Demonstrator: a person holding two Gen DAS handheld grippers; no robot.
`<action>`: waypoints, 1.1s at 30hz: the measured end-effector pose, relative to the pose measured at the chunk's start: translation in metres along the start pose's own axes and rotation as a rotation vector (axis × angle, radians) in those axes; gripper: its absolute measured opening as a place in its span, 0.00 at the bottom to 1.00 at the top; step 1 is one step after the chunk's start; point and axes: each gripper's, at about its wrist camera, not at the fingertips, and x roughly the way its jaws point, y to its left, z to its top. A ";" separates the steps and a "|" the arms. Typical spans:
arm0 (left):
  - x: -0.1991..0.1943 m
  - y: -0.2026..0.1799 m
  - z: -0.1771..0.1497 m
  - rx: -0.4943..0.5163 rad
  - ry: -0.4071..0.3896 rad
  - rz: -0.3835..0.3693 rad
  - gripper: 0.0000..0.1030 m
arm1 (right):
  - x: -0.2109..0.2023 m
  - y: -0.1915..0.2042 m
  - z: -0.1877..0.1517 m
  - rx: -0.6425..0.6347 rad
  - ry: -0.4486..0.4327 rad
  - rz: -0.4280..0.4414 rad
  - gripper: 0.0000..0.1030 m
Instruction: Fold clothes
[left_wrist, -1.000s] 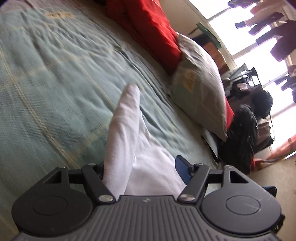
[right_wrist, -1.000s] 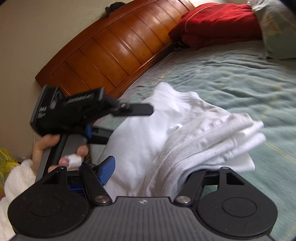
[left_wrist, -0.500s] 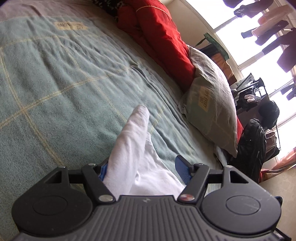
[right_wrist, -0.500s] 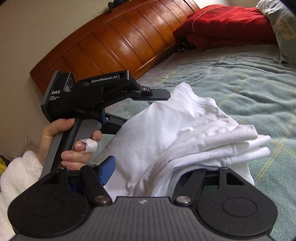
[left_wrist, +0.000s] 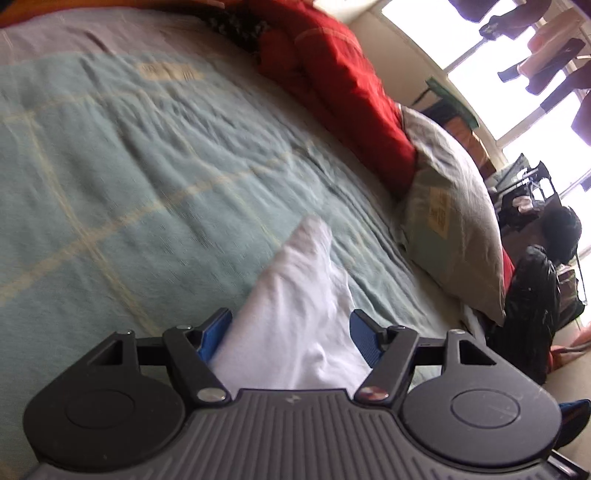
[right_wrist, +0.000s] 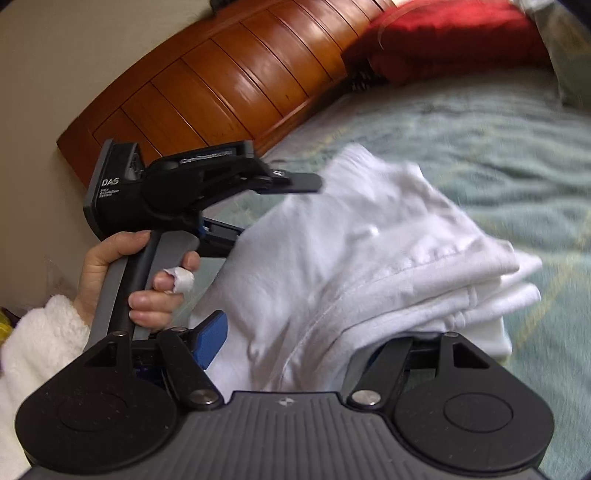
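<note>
Pale green checked bedspread (left_wrist: 140, 177) stretches ahead of you, red duvet (left_wrist: 343, 85) and pillow (left_wrist: 454, 221) at two o'clock, wooden headboard (right_wrist: 221, 85) at eleven in the right view. Your left gripper (left_wrist: 288, 332) stands wide around the folded white T-shirt (right_wrist: 369, 258), pads beside the cloth. Your right gripper (right_wrist: 295, 354) has just been opening with the shirt between its jaws.

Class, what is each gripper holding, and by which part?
The folded white garment lies, near edge first, between the jaws of the left gripper and the right gripper. The right's jaws have just been opening. Whether either pinches cannot be told.
</note>
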 end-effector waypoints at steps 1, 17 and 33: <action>-0.009 -0.001 0.001 0.021 -0.036 0.028 0.68 | -0.004 -0.008 -0.001 0.042 -0.001 0.009 0.80; -0.012 0.004 -0.049 0.079 0.053 -0.095 0.76 | -0.044 -0.054 0.032 0.120 -0.265 -0.197 0.87; -0.053 0.007 -0.092 0.412 0.063 0.026 0.82 | 0.010 -0.008 -0.001 -0.595 0.094 -0.336 0.89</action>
